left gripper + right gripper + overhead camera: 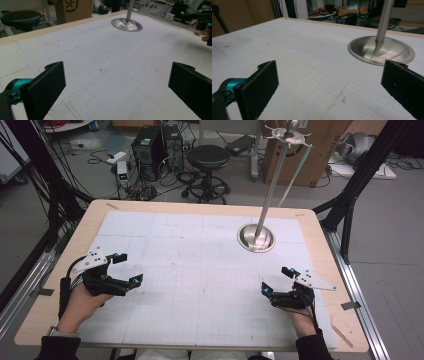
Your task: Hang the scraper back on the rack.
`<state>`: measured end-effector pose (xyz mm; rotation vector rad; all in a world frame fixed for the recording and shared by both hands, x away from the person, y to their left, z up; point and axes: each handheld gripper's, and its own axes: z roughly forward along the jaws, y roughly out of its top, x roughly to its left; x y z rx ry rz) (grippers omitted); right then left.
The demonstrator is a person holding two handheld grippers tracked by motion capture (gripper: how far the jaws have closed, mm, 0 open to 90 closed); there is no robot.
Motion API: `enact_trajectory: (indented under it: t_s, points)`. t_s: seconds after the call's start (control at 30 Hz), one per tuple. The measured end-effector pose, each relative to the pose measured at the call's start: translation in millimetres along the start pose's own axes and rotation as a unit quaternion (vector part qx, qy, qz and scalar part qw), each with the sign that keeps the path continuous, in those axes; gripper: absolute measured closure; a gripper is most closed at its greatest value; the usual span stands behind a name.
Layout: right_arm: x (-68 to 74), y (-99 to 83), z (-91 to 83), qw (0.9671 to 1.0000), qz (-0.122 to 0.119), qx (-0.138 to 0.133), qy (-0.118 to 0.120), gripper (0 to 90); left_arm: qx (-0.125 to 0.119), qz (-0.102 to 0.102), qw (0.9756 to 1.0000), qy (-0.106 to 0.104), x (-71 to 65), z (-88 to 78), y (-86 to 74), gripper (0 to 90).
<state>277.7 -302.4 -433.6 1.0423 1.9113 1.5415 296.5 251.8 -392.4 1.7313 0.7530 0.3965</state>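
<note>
High view: left gripper (126, 268) and right gripper (277, 280), fingers apart, sit near the worktop's (65, 265) near corners; a pole's dish base (256, 239) stands toward the far right.

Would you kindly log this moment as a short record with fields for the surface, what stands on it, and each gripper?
surface: wooden table covered by a white gridded mat
standing item: metal stand, round base with upright pole, far right of mat
left gripper: open, holding nothing, over mat's near left
right gripper: open, holding nothing, over mat's near right
</note>
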Motion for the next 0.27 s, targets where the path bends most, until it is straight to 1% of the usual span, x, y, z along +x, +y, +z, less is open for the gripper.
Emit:
enact_trajectory:
  t_s: [0.1,0.13,0.23,0.27]
  points:
    - [5.9,-1.8,0.3,0.9999,-0.011,0.002,0.006,0.2,0.008,-0.002,0.9999,0.007,1.1,0.8,-4.6,1.7]
    - [7.7,-2.3,0.9,0.9998,-0.020,0.002,0.007,0.2,0.007,0.000,1.0000,0.006,1.3,0.7,-5.6,1.7]
    - [10.6,-3.7,4.0,0.9996,-0.022,0.006,0.014,0.2,0.003,0.003,0.9999,0.010,0.4,0.1,-6.9,1.7]
    - [10.3,-3.9,4.6,0.9996,-0.025,0.006,0.014,0.2,0.005,0.004,0.9999,0.011,0.1,0.0,-7.2,1.7]
